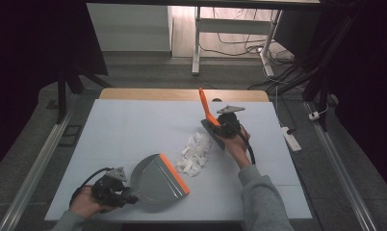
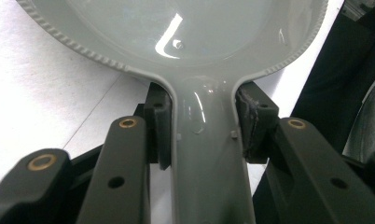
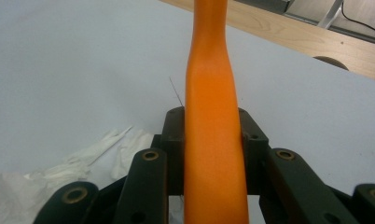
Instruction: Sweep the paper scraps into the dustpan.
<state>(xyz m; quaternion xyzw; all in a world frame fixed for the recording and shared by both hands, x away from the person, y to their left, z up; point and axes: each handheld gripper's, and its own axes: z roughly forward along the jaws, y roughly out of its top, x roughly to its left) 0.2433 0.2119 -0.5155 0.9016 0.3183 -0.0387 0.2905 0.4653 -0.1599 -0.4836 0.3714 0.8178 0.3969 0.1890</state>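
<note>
A grey dustpan (image 1: 155,179) with an orange front lip lies on the white table, its lip facing a heap of white paper scraps (image 1: 195,154). My left gripper (image 1: 129,196) is shut on the dustpan's grey handle (image 2: 206,158), pads pressing on both sides. My right gripper (image 1: 219,126) is shut on the orange handle (image 3: 213,140) of a brush (image 1: 208,115), which stands tilted just right of the scraps, its dark head toward the table. Paper scraps (image 3: 83,158) show at the lower left in the right gripper view.
The white table top (image 1: 134,130) has a wooden strip (image 1: 182,94) along its far edge. Desk legs and cables (image 1: 239,43) lie on the floor beyond. A power strip (image 1: 291,138) sits on the floor to the right.
</note>
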